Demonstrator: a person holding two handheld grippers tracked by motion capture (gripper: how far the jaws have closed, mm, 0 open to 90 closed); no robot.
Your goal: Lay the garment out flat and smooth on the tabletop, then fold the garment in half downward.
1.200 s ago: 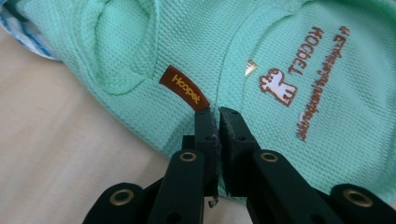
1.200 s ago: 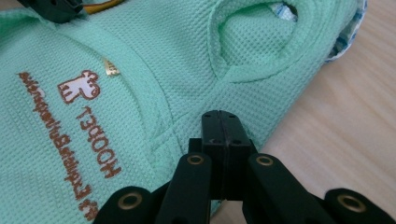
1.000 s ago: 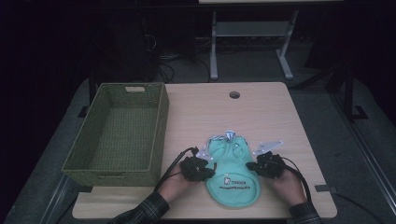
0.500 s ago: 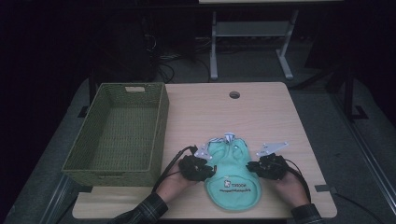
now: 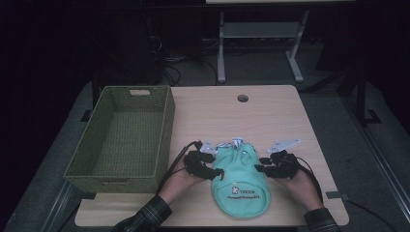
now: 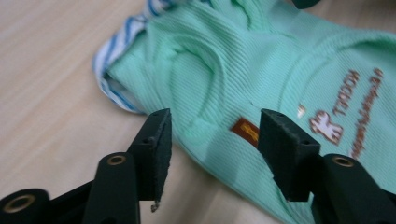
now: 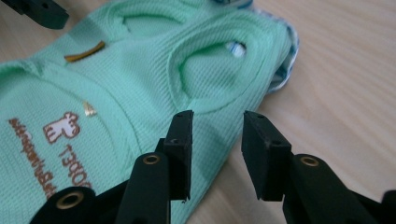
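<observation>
A small mint-green garment point(image 5: 240, 186) with a brown print and blue-striped trim lies flat on the table's front centre. My left gripper point(image 5: 216, 174) sits at its left edge and my right gripper point(image 5: 258, 168) at its right edge. In the left gripper view the garment point(image 6: 261, 60) lies just beyond the left gripper point(image 6: 215, 123), whose jaws have just been opening; its pads stand apart from the cloth. In the right gripper view the right gripper point(image 7: 215, 122) has also just been opening, over the garment's point(image 7: 116, 79) armhole edge, with no pad pressing.
A green woven basket point(image 5: 164, 130) with nothing in it stands on the left side of the wooden table point(image 5: 232, 121). A round cable hole point(image 5: 242, 98) sits near the table's far edge. Dark floor and a metal frame lie behind the table.
Both grippers' jaws have spread apart and let go of the garment's edges. The left hand has shifted slightly. The garment stays flat in the same spot.
</observation>
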